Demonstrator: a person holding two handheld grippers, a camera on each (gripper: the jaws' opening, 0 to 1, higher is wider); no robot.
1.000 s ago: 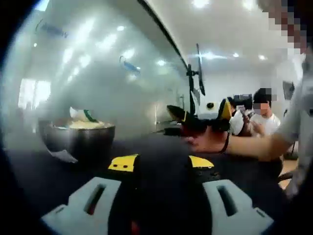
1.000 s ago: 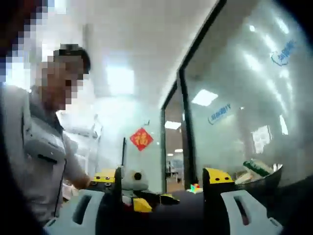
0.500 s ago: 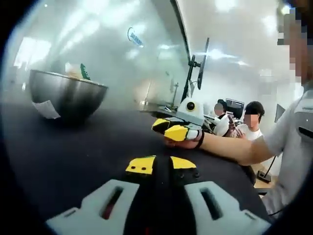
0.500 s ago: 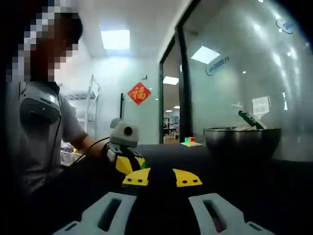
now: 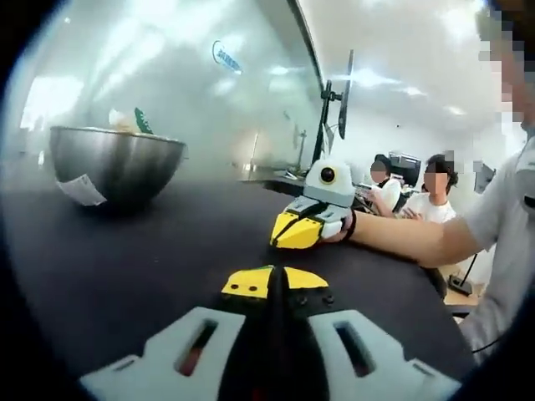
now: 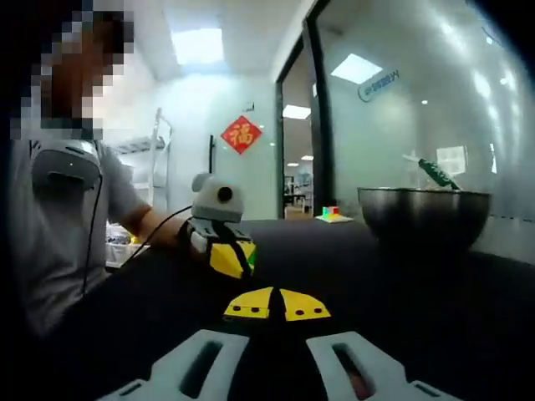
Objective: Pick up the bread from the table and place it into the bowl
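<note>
1. Frosted glass wall [image 5: 167, 92] with a small blue logo, too blurred to read, runs behind the dark table [image 5: 142, 251].
2. Steel bowl [image 5: 115, 164] stands on that table; pale bread [image 5: 123, 122] in a wrapper with a green part pokes above its rim, and a white label sticks to the bowl's side, print illegible.
3. Left gripper [image 5: 276, 282] rests low near the bowl, yellow tips pressed together on nothing.
4. Right gripper [image 6: 277, 304] likewise has its tips closed together, empty.
5. A red square sign [image 6: 241, 134] bearing a gold character hangs beyond the bowl.
</note>
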